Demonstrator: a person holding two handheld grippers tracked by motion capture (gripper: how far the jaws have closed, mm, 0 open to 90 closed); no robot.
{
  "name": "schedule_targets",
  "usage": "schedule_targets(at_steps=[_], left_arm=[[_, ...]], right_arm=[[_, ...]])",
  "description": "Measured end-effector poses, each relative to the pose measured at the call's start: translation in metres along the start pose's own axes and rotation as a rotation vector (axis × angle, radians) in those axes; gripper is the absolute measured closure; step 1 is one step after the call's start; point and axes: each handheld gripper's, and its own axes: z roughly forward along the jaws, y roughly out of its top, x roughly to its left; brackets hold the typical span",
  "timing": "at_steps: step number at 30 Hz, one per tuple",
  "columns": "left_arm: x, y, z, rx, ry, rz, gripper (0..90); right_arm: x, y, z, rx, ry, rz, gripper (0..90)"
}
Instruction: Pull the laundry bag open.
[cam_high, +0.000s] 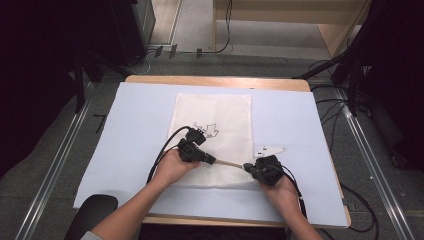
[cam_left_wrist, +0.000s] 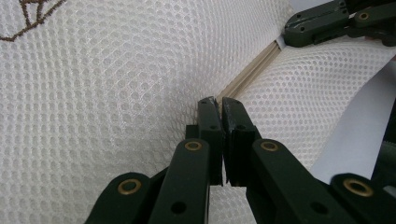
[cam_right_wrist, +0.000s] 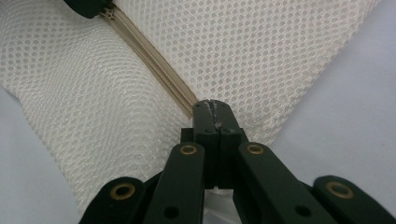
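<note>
White mesh bag (cam_high: 212, 135) lay flat on the pale blue surface (cam_high: 130, 135), black line drawing near its middle; beige zipper (cam_high: 230, 163) ran along its near edge.

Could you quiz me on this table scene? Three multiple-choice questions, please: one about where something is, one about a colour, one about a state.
1. Where do both grippers meet the mesh bag?
A. Its far edge
B. Its near edge, along the zipper
C. Its printed middle

2. What colour is the bag?
A. White
B. Red
C. Black

3. How do the right gripper jaws stand?
A. Wide open
B. Shut
C. Half open

Answers: 1 B, left gripper and right gripper sit at the zipper's two ends; 2 A, white mesh throughout; 3 B, the jaws press together.
</note>
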Motion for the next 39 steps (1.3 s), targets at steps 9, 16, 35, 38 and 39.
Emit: schedule_targets(at_steps=[9, 16, 35, 38, 39], left_arm=[[0.004, -0.003, -0.004, 0.001, -0.002, -0.006, 89.0], [0.009, -0.006, -0.007, -0.001, 0.008, -0.018, 89.0], [0.014, -0.014, -0.016, -0.015, 0.009, -0.034, 89.0], [0.015, -0.015, -0.018, -0.011, 0.016, -0.034, 89.0], [0.016, -0.016, -0.019, -0.008, 0.015, -0.033, 89.0]], right_arm=[[0.000, 0.000, 0.000, 0.001, -0.001, -0.010, 90.0], [0.000, 0.000, 0.000, -0.003, 0.000, -0.010, 90.0], [-0.001, 0.000, 0.000, -0.001, 0.001, -0.011, 90.0], [0.000, 0.000, 0.000, -0.001, 0.000, -0.012, 90.0], [0.000, 0.000, 0.000, -0.002, 0.000, -0.013, 90.0]])
